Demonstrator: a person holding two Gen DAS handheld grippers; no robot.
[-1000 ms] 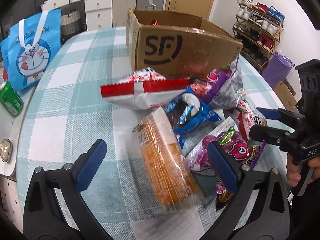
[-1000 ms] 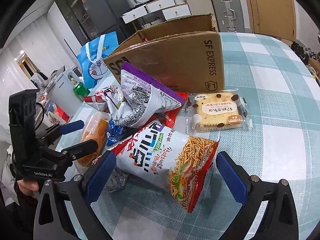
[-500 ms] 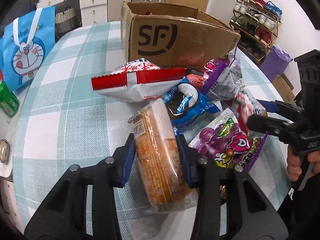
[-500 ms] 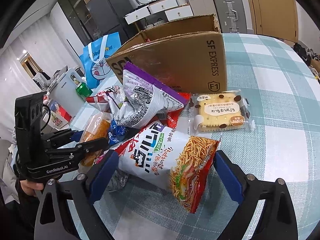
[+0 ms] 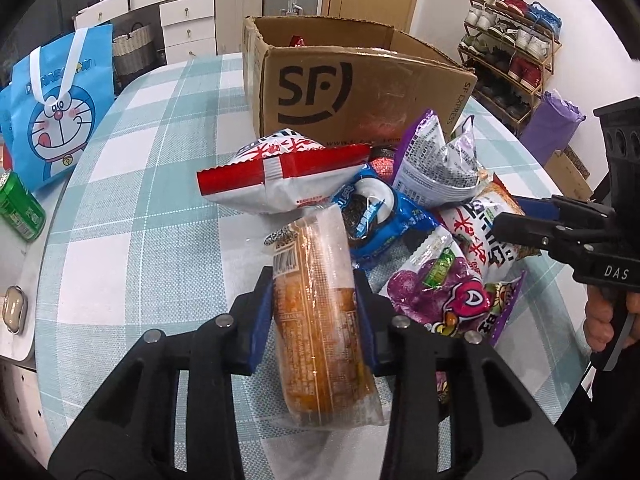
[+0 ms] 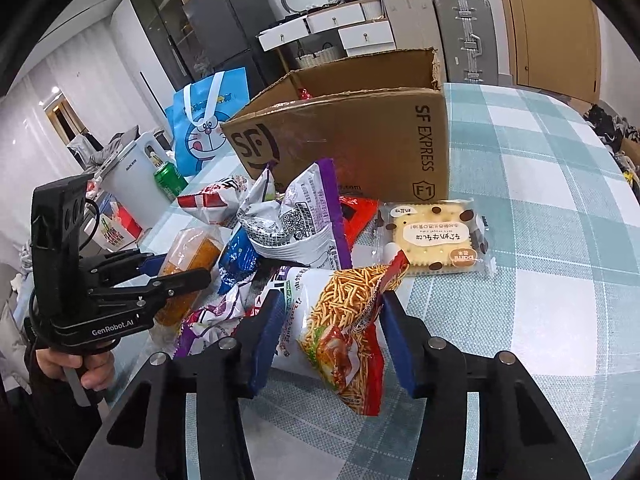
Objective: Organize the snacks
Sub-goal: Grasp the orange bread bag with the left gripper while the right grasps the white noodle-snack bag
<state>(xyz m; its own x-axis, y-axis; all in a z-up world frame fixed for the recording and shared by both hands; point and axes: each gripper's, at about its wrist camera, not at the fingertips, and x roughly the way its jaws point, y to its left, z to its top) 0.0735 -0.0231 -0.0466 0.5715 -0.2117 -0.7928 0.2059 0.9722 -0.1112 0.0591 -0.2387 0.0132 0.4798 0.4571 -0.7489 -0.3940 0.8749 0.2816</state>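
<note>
Left gripper: jaws clamped on the long orange bread loaf in clear plastic wrap, blue pads pressing both sides; loaf lies lengthwise on the table.
Right gripper: jaws just been closing, now squeezing the red-and-white noodle-snack bag w/ fried sticks printed on it; bag crumpled btwn the pads.
Table: teal-and-white checked cloth, snack pile in the middle.
Pile: red-and-white crimped snack bag at the loaf's far end; blue cookie pack just beside it; purple grape-candy bag right of loaf; silver-and-purple chip bag behind noodle bag.
Cracker pack w/ choc dots, clear wrap: flat, beside the box.
Brown cardboard SF box: open-topped, upright, behind the pile.
Hands: one on each handle.
</note>
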